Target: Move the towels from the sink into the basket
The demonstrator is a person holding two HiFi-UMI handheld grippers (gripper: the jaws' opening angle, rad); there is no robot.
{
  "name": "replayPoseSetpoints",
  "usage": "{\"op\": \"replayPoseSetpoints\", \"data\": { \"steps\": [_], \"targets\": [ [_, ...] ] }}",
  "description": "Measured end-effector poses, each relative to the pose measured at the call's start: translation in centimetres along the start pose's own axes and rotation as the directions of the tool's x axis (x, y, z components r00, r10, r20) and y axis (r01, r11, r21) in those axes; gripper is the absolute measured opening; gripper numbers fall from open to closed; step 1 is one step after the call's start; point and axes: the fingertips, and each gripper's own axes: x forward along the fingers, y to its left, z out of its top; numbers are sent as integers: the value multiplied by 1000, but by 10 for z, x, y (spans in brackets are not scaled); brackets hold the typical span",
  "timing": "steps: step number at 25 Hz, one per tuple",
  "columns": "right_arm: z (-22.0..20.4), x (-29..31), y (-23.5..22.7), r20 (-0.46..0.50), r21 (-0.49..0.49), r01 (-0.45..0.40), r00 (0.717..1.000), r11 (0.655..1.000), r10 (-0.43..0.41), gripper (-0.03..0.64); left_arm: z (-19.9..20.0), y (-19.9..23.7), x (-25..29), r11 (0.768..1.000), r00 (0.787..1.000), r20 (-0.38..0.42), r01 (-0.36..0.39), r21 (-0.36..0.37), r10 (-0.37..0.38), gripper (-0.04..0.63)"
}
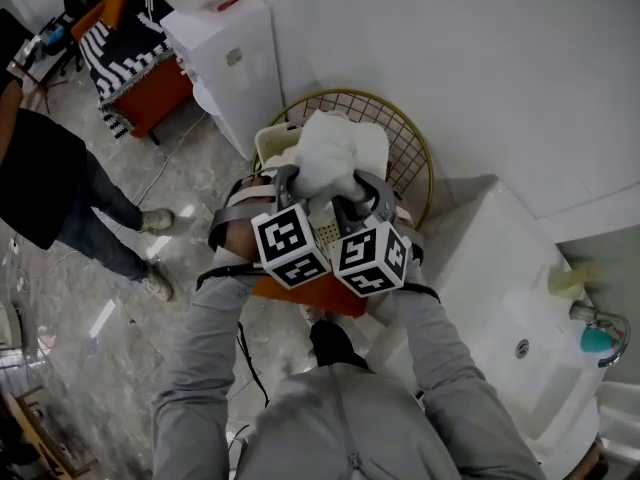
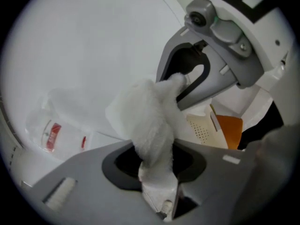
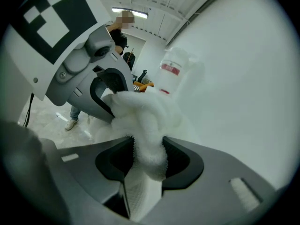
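Observation:
A fluffy white towel (image 1: 335, 151) hangs bunched between both grippers, over the round gold wire basket (image 1: 412, 148). My left gripper (image 1: 288, 186) is shut on one end of it; in the left gripper view the white towel (image 2: 152, 125) is pinched between the jaws. Beside it, my right gripper (image 1: 362, 190) is shut on the other end, and the white towel (image 3: 145, 130) fills its jaws in the right gripper view. The two grippers sit side by side, almost touching. The white sink (image 1: 505, 298) lies to the right; no towel shows in it.
A cream perforated container (image 1: 272, 143) and an orange stool (image 1: 320, 293) sit under the grippers, by the basket. A white cabinet (image 1: 225, 53) stands at the upper left. A person (image 1: 50, 183) stands on the marble floor at left. A tap (image 1: 600, 328) is at the sink's far right.

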Motion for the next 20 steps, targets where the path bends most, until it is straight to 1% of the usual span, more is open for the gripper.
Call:
{"op": "replayPoseSetpoints", "data": {
  "steps": [4,7,8,10,13,15,17,20],
  "targets": [
    [-40,49,18,-90,31,-103,990,994,106,156,-24,-21,54,995,993,-71,98,18,-96,193],
    [-72,71,36,-161,64,-179,969,982,187,158,-37,-45,85,985,979,-122,167,44,-160,193],
    [-83,77,43,-187,79,-208,957,975,220,158,-42,-53,94,980,973,-142,190,63,-180,195],
    [-101,87,56,-238,124,-271,926,955,293,160,-49,-66,109,966,962,-184,228,124,-204,204],
    [-118,95,66,-275,204,-333,883,921,380,164,-51,-74,125,942,951,-226,259,211,-211,218],
    [-126,98,70,-293,235,-363,858,902,422,167,-51,-79,133,926,943,-241,287,244,-229,222],
    [-135,100,77,-316,246,-401,827,882,464,167,-54,-87,139,906,932,-254,324,271,-257,224],
    [-144,102,86,-351,238,-444,790,864,502,170,-60,-99,145,885,917,-264,369,285,-298,229]
  ]
}}
